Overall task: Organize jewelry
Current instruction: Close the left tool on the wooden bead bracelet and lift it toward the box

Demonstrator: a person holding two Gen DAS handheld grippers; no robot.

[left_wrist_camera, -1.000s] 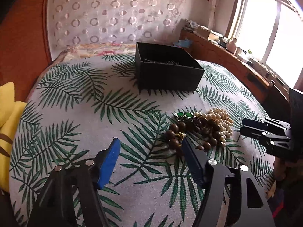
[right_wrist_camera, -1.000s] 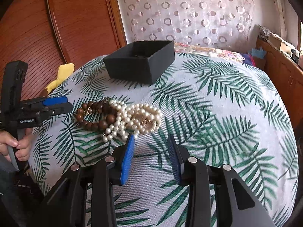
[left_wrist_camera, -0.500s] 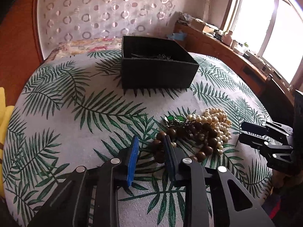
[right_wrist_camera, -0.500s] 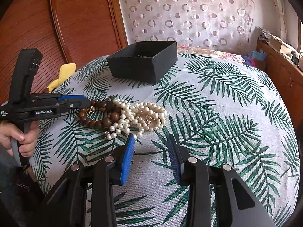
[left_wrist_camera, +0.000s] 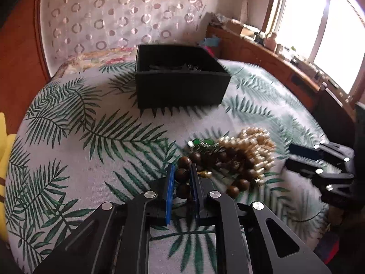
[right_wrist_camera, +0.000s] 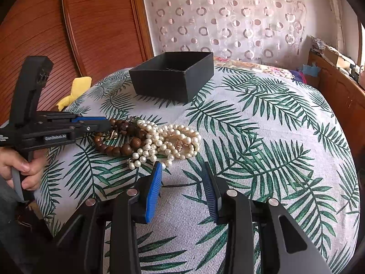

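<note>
A pile of jewelry lies on the leaf-print cloth: a brown wooden bead bracelet (left_wrist_camera: 182,175) (right_wrist_camera: 118,148), a tangle of pearl strands (left_wrist_camera: 255,146) (right_wrist_camera: 168,140) and a small green-stone piece (left_wrist_camera: 200,142). My left gripper (left_wrist_camera: 182,178) is shut on the brown beads at the pile's near edge; it also shows in the right wrist view (right_wrist_camera: 100,124). My right gripper (right_wrist_camera: 182,178) is open and empty just short of the pearls; it shows in the left wrist view (left_wrist_camera: 294,157). An open black box (left_wrist_camera: 180,84) (right_wrist_camera: 173,75) stands behind the pile.
The cloth (right_wrist_camera: 262,123) covers a rounded surface that drops away at its edges. A yellow soft item (right_wrist_camera: 75,90) lies at the left edge. A wooden panel (right_wrist_camera: 68,34) and a curtain stand behind, with a wooden sideboard (left_wrist_camera: 285,68) under the window at right.
My left gripper moved forward to the pile and closed from wide open onto the brown beads. My right gripper stayed open, a little closer to the pearls.
</note>
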